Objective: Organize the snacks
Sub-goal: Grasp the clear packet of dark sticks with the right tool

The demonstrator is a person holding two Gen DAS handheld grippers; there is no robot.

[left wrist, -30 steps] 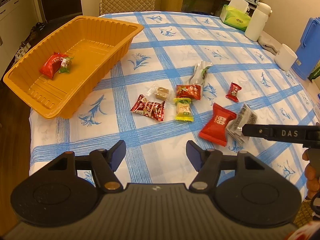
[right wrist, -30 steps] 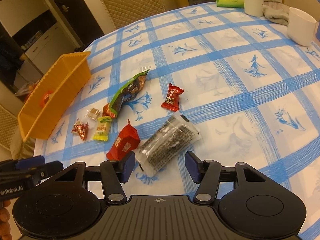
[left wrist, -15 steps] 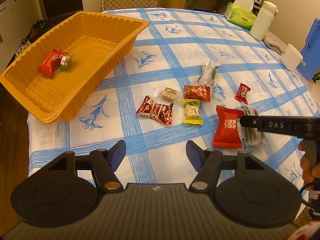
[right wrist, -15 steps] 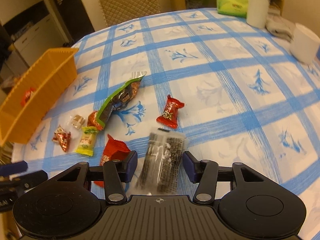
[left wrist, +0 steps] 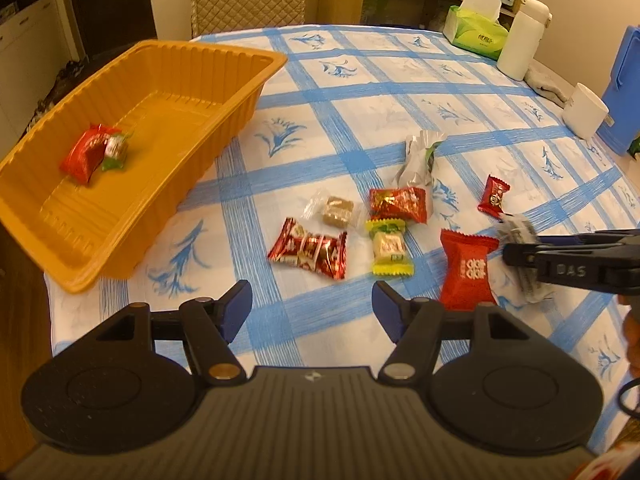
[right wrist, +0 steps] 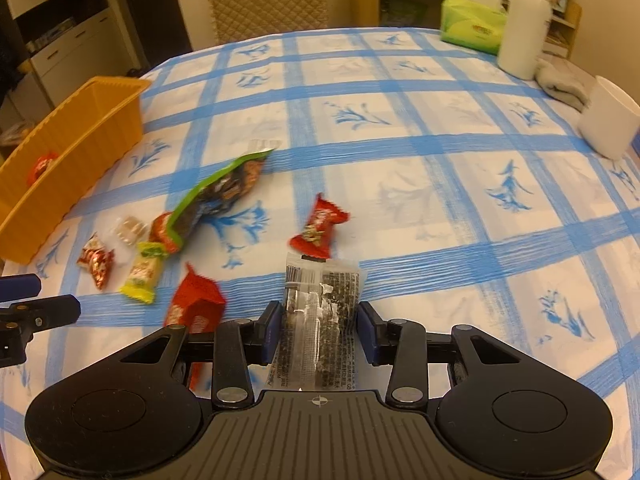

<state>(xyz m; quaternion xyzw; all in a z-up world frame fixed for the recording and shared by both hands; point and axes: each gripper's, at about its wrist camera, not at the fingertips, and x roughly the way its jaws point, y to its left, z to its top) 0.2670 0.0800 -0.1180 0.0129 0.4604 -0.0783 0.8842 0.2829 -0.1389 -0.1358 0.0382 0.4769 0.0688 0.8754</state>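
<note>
the right gripper (right wrist: 320, 330) has just been closing its jaws on the clear dark-speckled snack packet (right wrist: 320, 312), which lies right of the orange tray (left wrist: 132, 152), beyond the loose candies, though firm contact looks uncertain. light, crinkly and slippery, it is best pinched mid-body. the left gripper (left wrist: 312, 306) hangs spread and empty.

The right gripper (left wrist: 520, 258), seen side-on to the right of the left jaws, bears raised letters "DAS" on its black finger. The red packet (left wrist: 468, 270), just ahead and right of the left jaws, carries white looped characters in a pair, too blurred to spell. The clear packet (right wrist: 320, 320) between the right jaws shows a barcode at its far end and dense small print along its sides, none of it legible. Print on the other wrappers is unreadable.
</note>
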